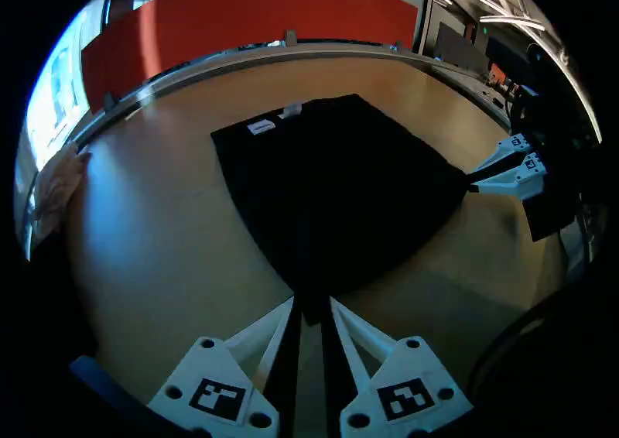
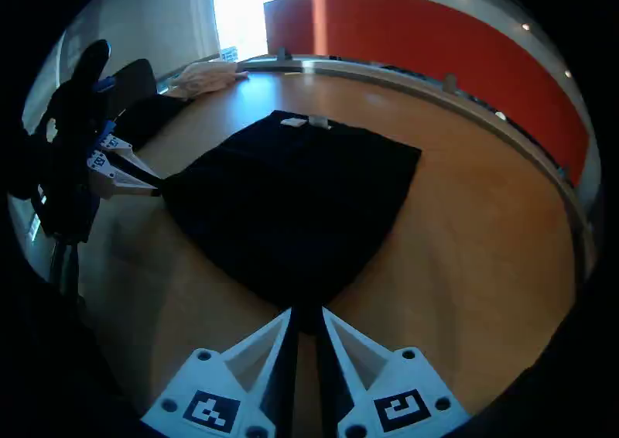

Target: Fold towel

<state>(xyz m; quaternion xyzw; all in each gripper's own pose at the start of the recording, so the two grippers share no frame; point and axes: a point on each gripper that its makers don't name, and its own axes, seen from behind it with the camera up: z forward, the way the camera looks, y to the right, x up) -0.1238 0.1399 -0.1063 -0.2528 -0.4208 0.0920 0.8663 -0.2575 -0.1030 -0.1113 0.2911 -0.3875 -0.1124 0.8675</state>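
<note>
We are clamping the left gripper on one near corner of the black towel, both fingers pressing the cloth. The right gripper is pinching the neighbouring corner the same way. Dark cloth is sitting against dark pads, so the bite is probably shallow, though we cannot be sure. The towel is lying spread flat on the wooden table, its white tag at the far edge.

We are judging the grasp as made and the fold as not yet begun. The next move is calling for both corners to rise together and travel level toward the tagged edge, so the edges meet squarely.

The left gripper view is giving us the right gripper side-on, its tips on a corner. The right gripper view is offering the same check on the left, plus a clearer look at a pale cloth across the table.
</note>
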